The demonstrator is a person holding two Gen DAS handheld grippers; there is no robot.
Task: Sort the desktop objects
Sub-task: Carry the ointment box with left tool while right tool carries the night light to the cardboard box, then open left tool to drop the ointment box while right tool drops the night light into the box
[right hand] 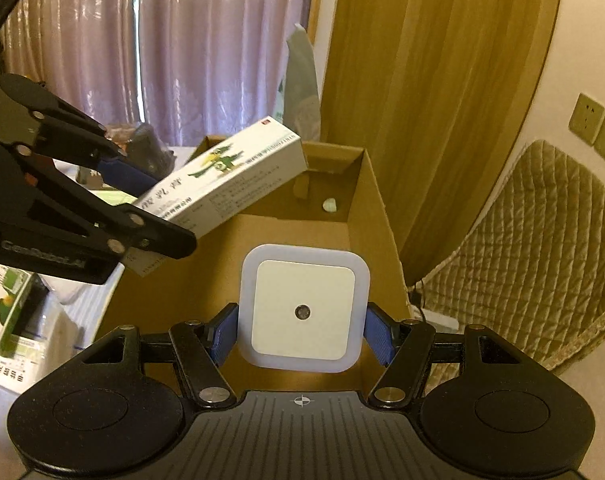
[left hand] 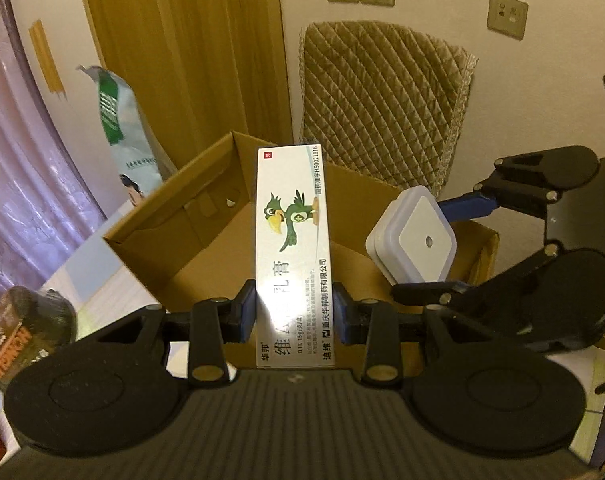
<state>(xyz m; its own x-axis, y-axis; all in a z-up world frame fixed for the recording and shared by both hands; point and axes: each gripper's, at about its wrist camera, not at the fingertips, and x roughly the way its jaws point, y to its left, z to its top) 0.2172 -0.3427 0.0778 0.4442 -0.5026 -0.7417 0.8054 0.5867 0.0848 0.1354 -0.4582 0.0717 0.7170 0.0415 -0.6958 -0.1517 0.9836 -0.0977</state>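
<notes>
Your left gripper fingers clamped on the ointment box, your right gripper fingers clamped on the night light, both above the cardboard box

Warm, dim indoor light is tinting both views yellowish. Glare is washing out the near end of the ointment box in the left wrist view. Fisheye distortion is bending the edges, with corners darkening to black.
</notes>
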